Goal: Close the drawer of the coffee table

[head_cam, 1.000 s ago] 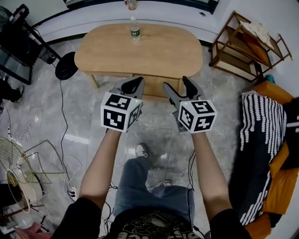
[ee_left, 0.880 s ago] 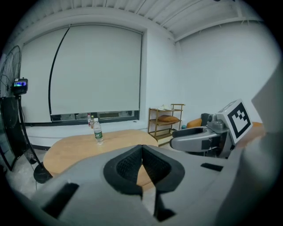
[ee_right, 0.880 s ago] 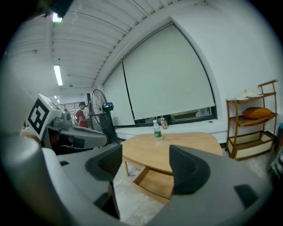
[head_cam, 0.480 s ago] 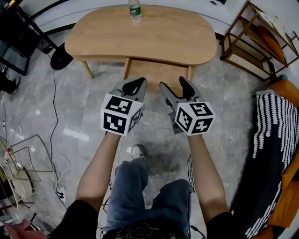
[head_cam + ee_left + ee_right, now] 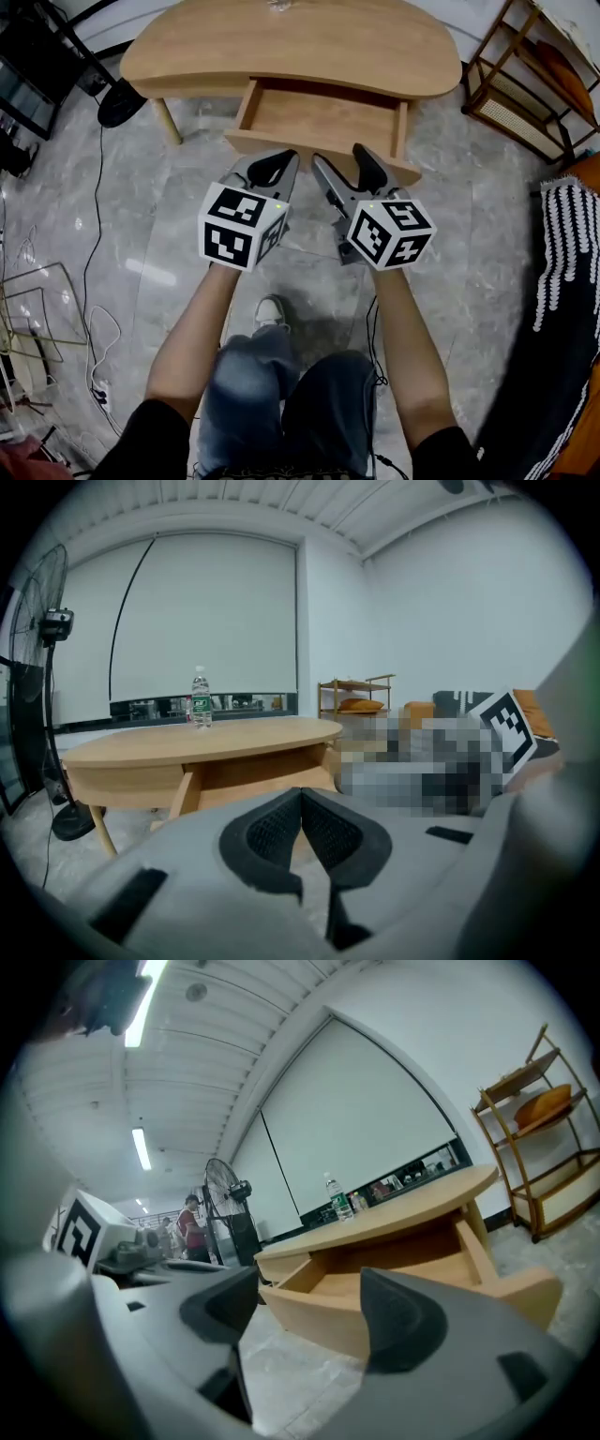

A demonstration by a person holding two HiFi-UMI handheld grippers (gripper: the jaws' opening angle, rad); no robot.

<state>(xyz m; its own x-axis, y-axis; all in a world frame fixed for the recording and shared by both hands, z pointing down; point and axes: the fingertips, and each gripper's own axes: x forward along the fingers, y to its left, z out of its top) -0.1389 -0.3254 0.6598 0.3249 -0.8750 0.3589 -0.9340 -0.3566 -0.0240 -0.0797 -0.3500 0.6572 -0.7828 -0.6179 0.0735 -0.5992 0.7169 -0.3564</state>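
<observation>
The shallow light-wood drawer [image 5: 323,117] stands pulled out from the near side of the oval light-wood coffee table [image 5: 291,42], its front panel facing the person. In the head view, both grippers hang side by side over the grey marble floor [image 5: 141,234], just short of that panel, with the left gripper [image 5: 274,167] on the left and the right gripper [image 5: 342,169] on the right. A wooden shelf rack [image 5: 525,84] stands at the far right.

In the left gripper view, the left gripper [image 5: 301,810] is clenched, its black pads pressed together with nothing between them. Beyond it the drawer [image 5: 253,782] juts from the coffee table [image 5: 202,742], where a clear plastic bottle [image 5: 200,697] stands upright.

In the right gripper view, the right gripper [image 5: 309,1316] is released, its jaws wide apart and empty. The drawer [image 5: 412,1260] shows through the gap, some way off, under the coffee table [image 5: 394,1221]. A black standing fan [image 5: 225,1199] rises at the far left.
</observation>
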